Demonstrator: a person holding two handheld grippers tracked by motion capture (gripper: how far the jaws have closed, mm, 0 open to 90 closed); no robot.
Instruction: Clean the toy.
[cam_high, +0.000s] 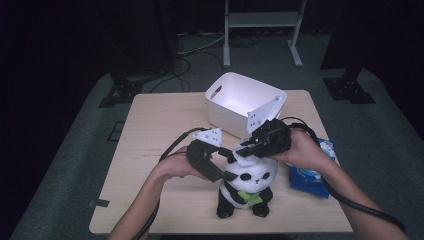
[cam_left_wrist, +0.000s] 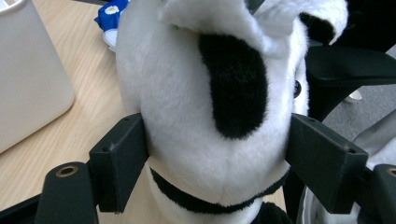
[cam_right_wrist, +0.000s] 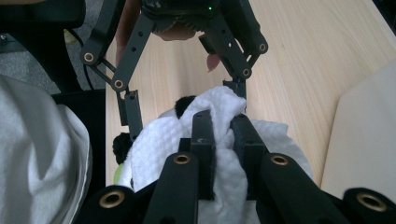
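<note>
Panda plush toy is seated upright near the front edge of the wooden table, and a white waffle cloth is laid on top of its head. The head is clasped from both sides by the left gripper, whose jaws are pressed into the fur, as is seen in the left gripper view. A fold of the cloth is pinched between the closed jaws of the right gripper. Behind the toy a white plastic bin is placed, and a blue packet lies to the right. If the cloth is rubbed or pulled too strongly, the soft head could slide out of the left jaws and the toy could be tipped over. No writing can be read on the packet, which is too small and blurred.
</note>
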